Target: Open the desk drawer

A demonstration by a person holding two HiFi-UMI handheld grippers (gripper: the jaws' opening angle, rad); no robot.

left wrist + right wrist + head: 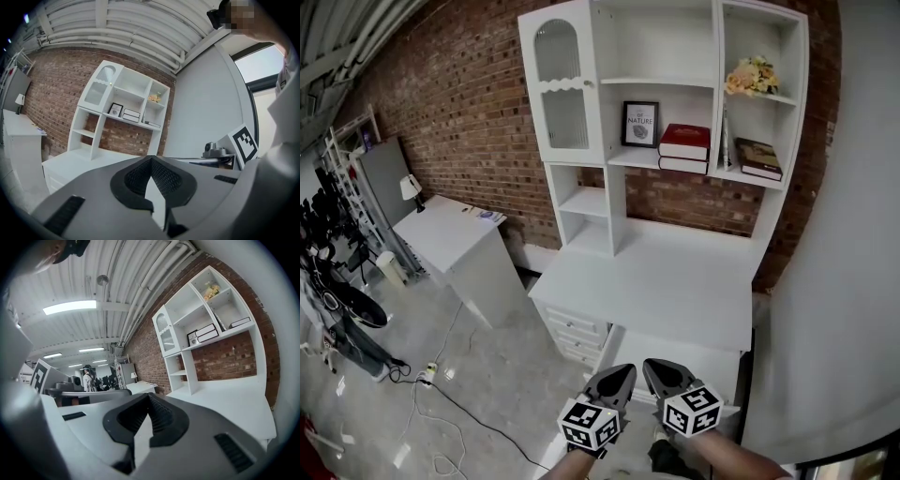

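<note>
A white desk [661, 281] with a tall shelf unit stands against the brick wall. Under the left end of its top is a stack of small drawers [574, 330], their fronts flush. Below the top's front edge shows a flat white panel [675, 356]; I cannot tell whether it is a pulled-out drawer. My left gripper [625, 369] and right gripper [652, 365] hang side by side in front of the desk, touching nothing. Both are shut with nothing between the jaws, as the left gripper [151, 157] and right gripper [149, 394] show in their own views.
The shelf unit holds a framed picture [639, 124], books [684, 141] and flowers [752, 75]. A second white desk [450, 234] with a lamp [411, 187] stands at the left. Cables [441, 394] lie on the concrete floor. A grey wall [844, 234] rises at the right.
</note>
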